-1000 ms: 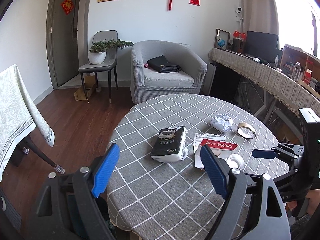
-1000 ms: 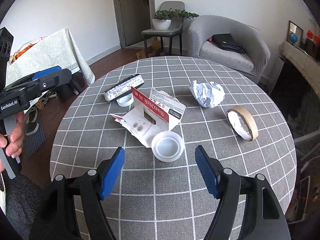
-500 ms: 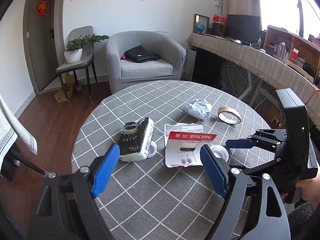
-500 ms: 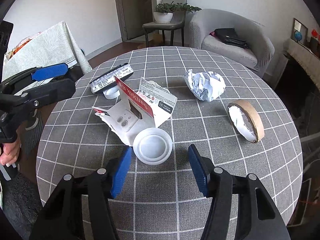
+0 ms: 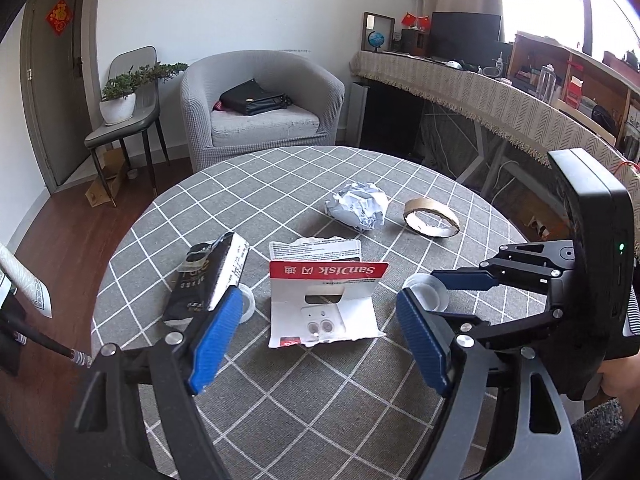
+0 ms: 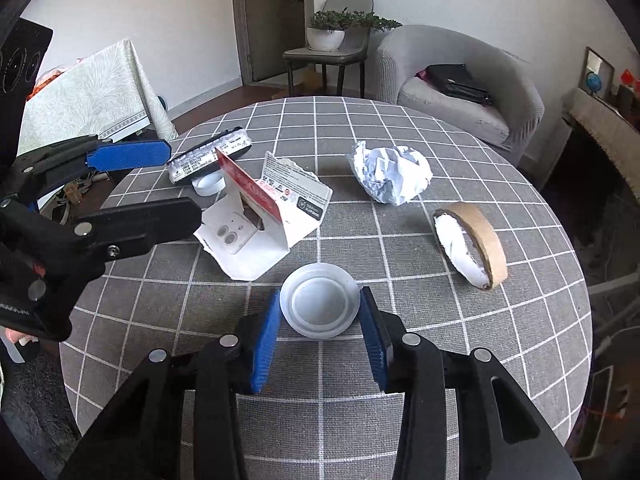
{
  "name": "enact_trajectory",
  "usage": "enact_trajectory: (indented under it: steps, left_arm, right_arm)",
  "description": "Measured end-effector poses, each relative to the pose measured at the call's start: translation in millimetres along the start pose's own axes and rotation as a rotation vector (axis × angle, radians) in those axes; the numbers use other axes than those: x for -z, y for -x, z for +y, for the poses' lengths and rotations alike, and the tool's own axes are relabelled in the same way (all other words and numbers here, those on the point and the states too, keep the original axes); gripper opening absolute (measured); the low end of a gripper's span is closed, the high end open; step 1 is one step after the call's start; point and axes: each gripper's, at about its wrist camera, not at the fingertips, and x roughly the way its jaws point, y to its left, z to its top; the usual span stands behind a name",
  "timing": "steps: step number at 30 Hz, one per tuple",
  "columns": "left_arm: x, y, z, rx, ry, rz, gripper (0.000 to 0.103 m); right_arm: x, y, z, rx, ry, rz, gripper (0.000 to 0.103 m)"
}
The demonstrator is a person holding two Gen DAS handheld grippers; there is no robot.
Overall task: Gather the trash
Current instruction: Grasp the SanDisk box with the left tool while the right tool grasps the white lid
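We have the right gripper (image 6: 320,312) down at the near edge of the desk (image 6: 400,420), jaws closing around the white plastic lid (image 6: 318,300), which lies flat on the cloth. The blue pads sit at either side of its rim; whether they press yet we can't tell, so we call it not gripped. Our read: the lid is the first trash pick because it is the nearest piece and lies clear of the rest.

The left gripper (image 5: 320,328) hovers with jaws released and easing inward, nothing between them but air above the torn card packaging (image 5: 324,300), which is just beyond and left of the lid. It stands half folded, red flap up, so it offers an edge to pinch; likely the left hand's target.

Further left of the lid, past the packaging: the black-and-silver pouch (image 6: 210,152), propped on a small white ring (image 6: 208,184), hence its tilt.

Beyond the lid and right: the crumpled paper ball (image 6: 394,176). Right of the lid: the cardboard tape core (image 6: 470,244), lying tilted on its rim.

Count on the desk:
- lid: one
- small ring: one
- card packaging: one
- pouch: one
- paper ball: one
- tape core: one

Six pieces, none collected yet. No bin visible in either view.

Far behind the lid, off the desk: one grey armchair (image 6: 460,80) with a black bag (image 6: 458,80), one chair (image 6: 332,52) carrying a potted plant (image 6: 328,30).
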Motion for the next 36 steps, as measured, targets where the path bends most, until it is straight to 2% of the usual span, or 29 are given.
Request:
enact_trajectory:
  steps: [6,11,16,23,27,36]
  left_arm:
    - [-4.8,-16.6,-8.3,-0.01,0.011,0.023,0.081]
    - [-8.6,-28.4,-13.4,-0.046,0.001,0.045,0.087]
    - [-8.9,-39.9,-12.5,-0.072,-0.005,0.069,0.087]
    - [-14.7,-46.5,-14.3,-0.055,0.005,0.057,0.087]
    - [-16.5,-49.4,-12.5,-0.054,0.018,0.069,0.079]
    - [-16.1,-32.6,-14.0,-0.039,0.006,0.033,0.078]
  right_arm:
    - [9.5,12.8,-32.7,0.017,-0.08,-0.025,0.04]
    - [18.0,19.2,-48.9,0.024,-0.114,-0.025,0.04]
    - [21.1,23.1,-50.8,0.011,-0.118,-0.035,0.04]
    - [24.3,22.1,-52.7,0.007,-0.128,-0.03,0.04]
    - [25.1,22.6,-51.8,0.007,-0.13,-0.029,0.04]
    - [16.9,32.2,-46.8,0.008,-0.135,-0.042,0.04]
